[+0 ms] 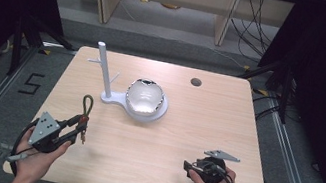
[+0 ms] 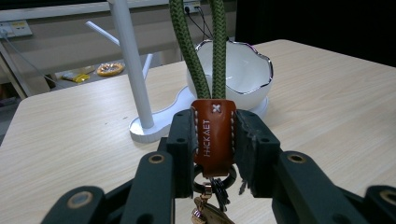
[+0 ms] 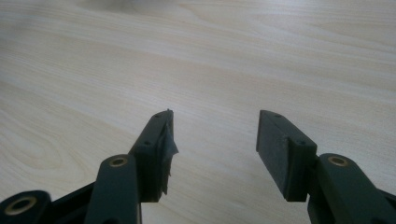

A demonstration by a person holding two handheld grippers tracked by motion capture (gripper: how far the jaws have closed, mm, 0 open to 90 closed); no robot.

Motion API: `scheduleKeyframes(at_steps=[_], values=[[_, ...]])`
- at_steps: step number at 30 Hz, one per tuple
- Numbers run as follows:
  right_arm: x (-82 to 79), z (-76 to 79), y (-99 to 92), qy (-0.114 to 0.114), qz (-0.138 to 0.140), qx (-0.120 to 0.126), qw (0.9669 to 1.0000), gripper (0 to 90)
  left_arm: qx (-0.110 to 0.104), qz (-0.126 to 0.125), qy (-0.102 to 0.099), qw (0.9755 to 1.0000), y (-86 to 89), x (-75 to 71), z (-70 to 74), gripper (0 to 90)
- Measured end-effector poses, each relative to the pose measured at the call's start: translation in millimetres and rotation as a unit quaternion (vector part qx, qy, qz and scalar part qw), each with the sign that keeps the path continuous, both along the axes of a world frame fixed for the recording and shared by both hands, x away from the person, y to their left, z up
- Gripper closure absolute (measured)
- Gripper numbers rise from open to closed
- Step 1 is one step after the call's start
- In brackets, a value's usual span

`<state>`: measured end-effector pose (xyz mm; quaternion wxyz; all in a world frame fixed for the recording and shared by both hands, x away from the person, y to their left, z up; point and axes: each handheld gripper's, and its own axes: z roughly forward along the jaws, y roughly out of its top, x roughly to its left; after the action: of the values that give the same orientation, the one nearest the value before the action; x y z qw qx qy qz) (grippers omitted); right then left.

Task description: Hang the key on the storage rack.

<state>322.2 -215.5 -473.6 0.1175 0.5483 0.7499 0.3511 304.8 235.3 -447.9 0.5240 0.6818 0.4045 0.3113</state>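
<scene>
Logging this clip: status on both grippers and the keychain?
Left gripper shut on keychain, green loop up. Right gripper open, over bare table. White stand and bowl ahead, nothing between.

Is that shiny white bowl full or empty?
Empty, as far as it shows: the bowl has a bare white inside in the left gripper view. Its bottom is hidden behind the green cord.

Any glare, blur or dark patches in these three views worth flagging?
High view: bright glare washes out the inside of the bowl, and both sides beyond the table are nearly black. Left gripper view: the leather tab is sharp with readable lettering, while the shelves behind look soft. Right gripper view: the wood grain blurs toward the top edge, with even light and faint shadow.
</scene>
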Motion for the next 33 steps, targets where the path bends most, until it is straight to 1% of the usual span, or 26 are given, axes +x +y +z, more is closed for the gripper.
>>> scheduleKeyframes(at_steps=[1,2,3,4,5,6,8,10,11,14,16,17,18,20,22,24,25,26,27,29,30,31,32,33], values=[[-0.2,0.3,-0.1,-0.001,0.001,0.002,1.0,47.4,-0.003,0.0,-0.002,1.0,0.4,0.5,-0.1,68.0],[0.1,-0.2,-0.4,-0.003,0.006,0.01,0.9999,47.4,-0.004,0.0,-0.004,1.0,1.3,1.2,0.3,68.0],[0.1,-0.2,-0.5,-0.003,0.005,0.009,0.9999,47.4,-0.002,0.005,-0.002,1.0,2.1,0.6,1.4,68.0],[0.0,-0.1,-0.7,-0.003,0.006,0.009,0.9999,47.4,-0.003,0.007,-0.004,1.0,2.7,1.0,1.8,68.0],[0.2,-0.3,-0.6,-0.005,0.001,0.003,1.0,47.4,-0.008,0.005,-0.008,0.9999,3.4,2.1,1.8,68.0],[0.3,-0.3,-0.6,-0.005,0.001,0.001,1.0,47.4,-0.004,0.009,-0.006,0.9999,4.5,1.8,2.9,68.0],[0.3,-0.3,-0.9,-0.006,0.001,0.002,1.0,47.4,-0.004,0.013,-0.006,0.9999,6.0,2.7,4.0,68.0],[0.3,-0.2,-0.8,-0.006,0.001,0.002,1.0,47.4,-0.007,0.014,-0.011,0.9998,7.4,4.4,4.4,68.0],[0.2,-0.1,-0.8,-0.006,0.001,0.002,1.0,47.4,-0.003,0.02,-0.009,0.9997,8.2,3.8,5.4,68.0],[0.3,-0.3,-0.7,-0.007,0.001,0.002,1.0,47.4,-0.002,0.023,-0.011,0.9997,9.5,4.8,6.2,68.0],[0.4,-0.5,-0.7,-0.006,0.001,0.002,1.0,47.4,-0.002,0.028,-0.011,0.9995,11.5,6.2,7.2,68.0],[-0.3,0.0,-0.3,0.0,-0.003,0.003,1.0,47.4,-0.003,0.03,-0.012,0.9995,12.0,6.9,7.3,68.0],[0.1,-0.3,-0.6,-0.004,-0.001,0.003,1.0,47.4,-0.007,0.029,-0.017,0.9994,12.4,8.5,7.0,68.0],[-0.2,-0.1,-0.5,-0.002,-0.004,0.004,1.0,47.4,-0.005,0.034,-0.014,0.9993,13.7,8.7,8.6,68.0],[-0.6,0.5,-1.3,0.0,0.0,0.009,1.0,47.4,-0.004,0.036,-0.016,0.9992,14.9,9.8,9.8,68.0],[-0.6,0.4,-1.3,-0.001,0.0,0.009,1.0,47.4,-0.006,0.037,-0.019,0.9991,15.7,11.2,10.2,68.0],[-0.6,0.3,-1.3,-0.002,0.0,0.009,1.0,47.4,-0.004,0.04,-0.016,0.999,16.4,11.5,10.7,68.0],[-0.6,0.3,-1.2,-0.002,0.0,0.009,1.0,47.4,-0.005,0.042,-0.018,0.9989,16.7,12.3,10.7,68.0],[0.0,-0.4,-1.8,-0.008,0.004,0.008,0.9999,47.4,-0.004,0.043,-0.018,0.9989,17.2,13.0,10.6,68.0],[-0.1,-0.4,-1.3,-0.004,0.0,0.008,1.0,47.4,-0.004,0.045,-0.017,0.9988,18.0,14.2,9.9,68.0],[0.6,-0.8,-1.7,-0.012,0.006,0.009,0.9999,47.4,-0.007,0.044,-0.021,0.9988,18.5,15.7,8.7,68.0],[0.1,-0.6,-2.0,-0.009,0.007,0.011,0.9999,47.4,-0.002,0.048,-0.018,0.9987,19.1,15.4,9.0,68.0],[-0.6,-0.2,-0.9,-0.001,-0.004,0.013,0.9999,47.4,-0.005,0.049,-0.018,0.9986,19.0,16.0,8.5,68.0],[0.0,-0.3,-2.5,-0.005,0.0,0.007,1.0,47.4,-0.005,0.05,-0.019,0.9985,19.4,16.6,8.3,68.0]])
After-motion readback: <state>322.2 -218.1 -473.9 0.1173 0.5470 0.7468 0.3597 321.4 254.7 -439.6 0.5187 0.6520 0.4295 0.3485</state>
